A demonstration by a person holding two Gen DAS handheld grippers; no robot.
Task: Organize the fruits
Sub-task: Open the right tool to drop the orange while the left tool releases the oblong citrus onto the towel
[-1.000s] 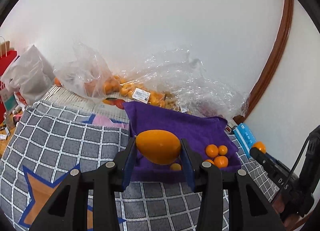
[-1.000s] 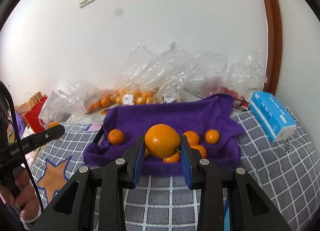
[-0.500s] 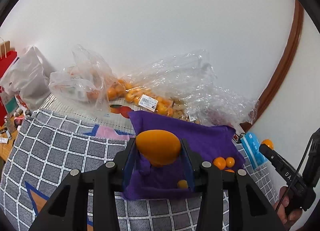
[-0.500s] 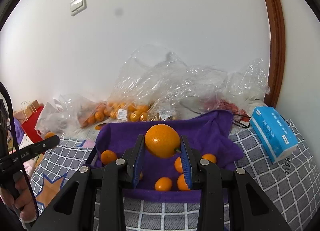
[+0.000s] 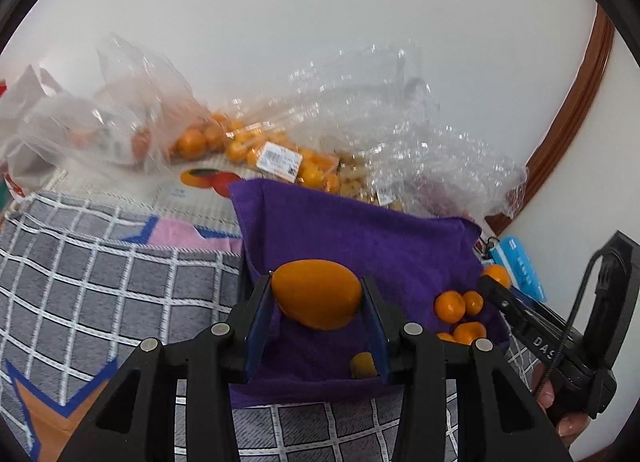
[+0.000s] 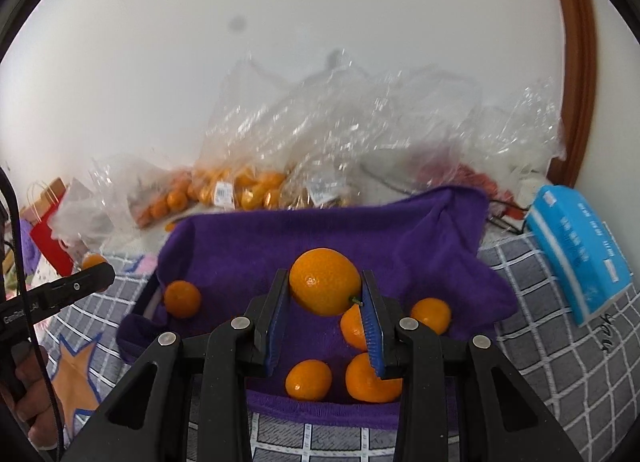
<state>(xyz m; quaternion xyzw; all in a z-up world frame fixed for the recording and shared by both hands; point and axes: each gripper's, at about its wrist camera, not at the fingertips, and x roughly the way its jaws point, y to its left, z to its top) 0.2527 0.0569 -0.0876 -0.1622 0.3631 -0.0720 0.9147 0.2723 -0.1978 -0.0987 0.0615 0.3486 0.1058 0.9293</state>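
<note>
left wrist view: left gripper point(image 5: 318, 304) is clamped on an oval orange fruit point(image 5: 316, 294), long axis crosswise between the pads; purple-lined tray point(image 5: 360, 238) lies directly below, toward 12 o'clock.
right wrist view: right gripper point(image 6: 325, 302) is clamped on a round orange point(image 6: 325, 286); loose oranges point(image 6: 308, 380) sit at 6 o'clock under it.
release judged: both held over tray, neither nearer.

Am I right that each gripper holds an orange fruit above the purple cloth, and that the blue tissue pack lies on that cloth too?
Not quite: the blue tissue pack lies on the grey checked blanket, beside the purple cloth, as the right wrist view shows. The left gripper and right gripper do each hold an orange fruit.
</note>
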